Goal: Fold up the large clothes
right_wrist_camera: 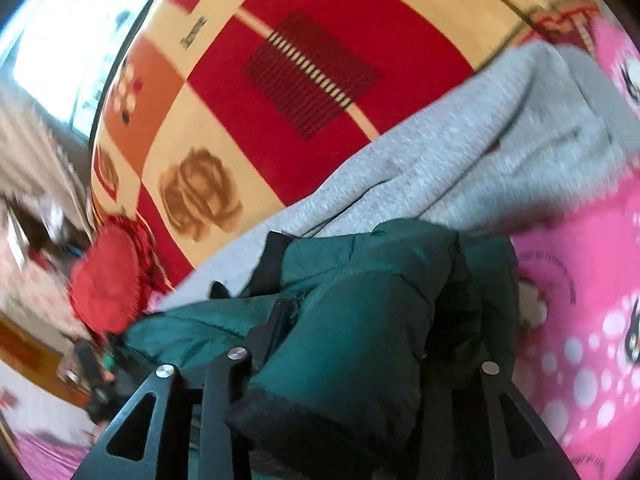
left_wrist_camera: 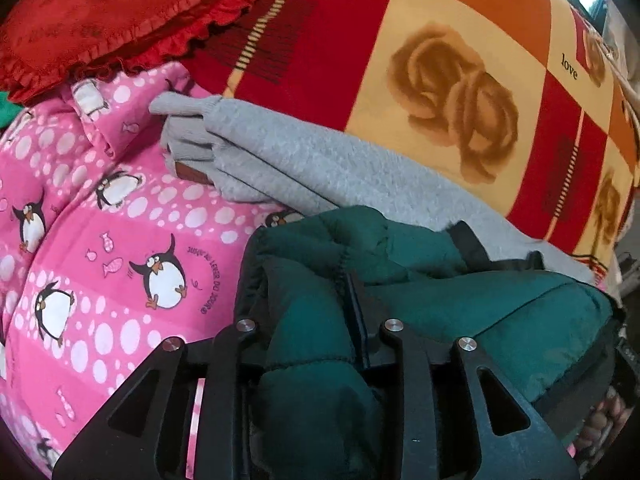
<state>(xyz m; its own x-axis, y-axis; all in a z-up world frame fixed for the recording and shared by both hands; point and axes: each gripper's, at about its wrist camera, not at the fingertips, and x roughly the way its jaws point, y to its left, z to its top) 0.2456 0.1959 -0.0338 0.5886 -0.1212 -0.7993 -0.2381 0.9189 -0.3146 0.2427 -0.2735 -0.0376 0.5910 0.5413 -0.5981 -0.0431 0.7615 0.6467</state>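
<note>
A patterned bedspread [left_wrist_camera: 460, 40] of red and cream squares spreads beyond both pairs of fingers, with a pink penguin blanket [left_wrist_camera: 120, 240] alongside. A grey sweatshirt [left_wrist_camera: 320, 168] lies flat just past them. The green padded jacket [left_wrist_camera: 440, 292] sits bunched between the left gripper [left_wrist_camera: 308, 360] and right gripper [right_wrist_camera: 352, 364] fingers; whether the pads press it I cannot tell. It looks folded into a thick bundle, being set down; the sweatshirt seems still unfolded.
</note>
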